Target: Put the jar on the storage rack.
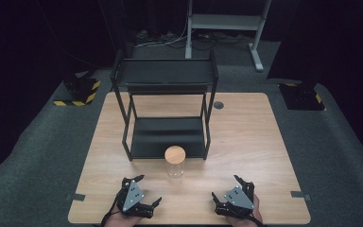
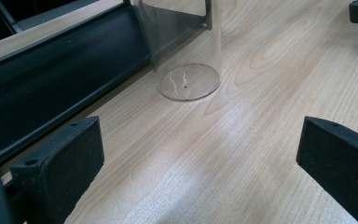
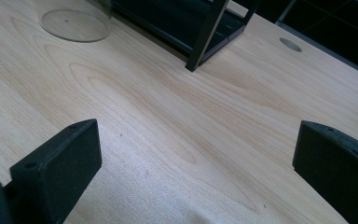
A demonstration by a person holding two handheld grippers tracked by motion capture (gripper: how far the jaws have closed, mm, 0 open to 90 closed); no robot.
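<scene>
A clear glass jar [image 1: 175, 162] with a round wooden lid [image 1: 175, 153] stood upright on the wooden table [image 1: 246, 142], just in front of the black two-tier shelf rack [image 1: 166, 106]. No label or writing could be read on any of them. The left claw [image 1: 147, 191] and the right claw [image 1: 225, 188] rested near the table's near edge, each spread wide and holding nothing, either side of the jar.
</scene>
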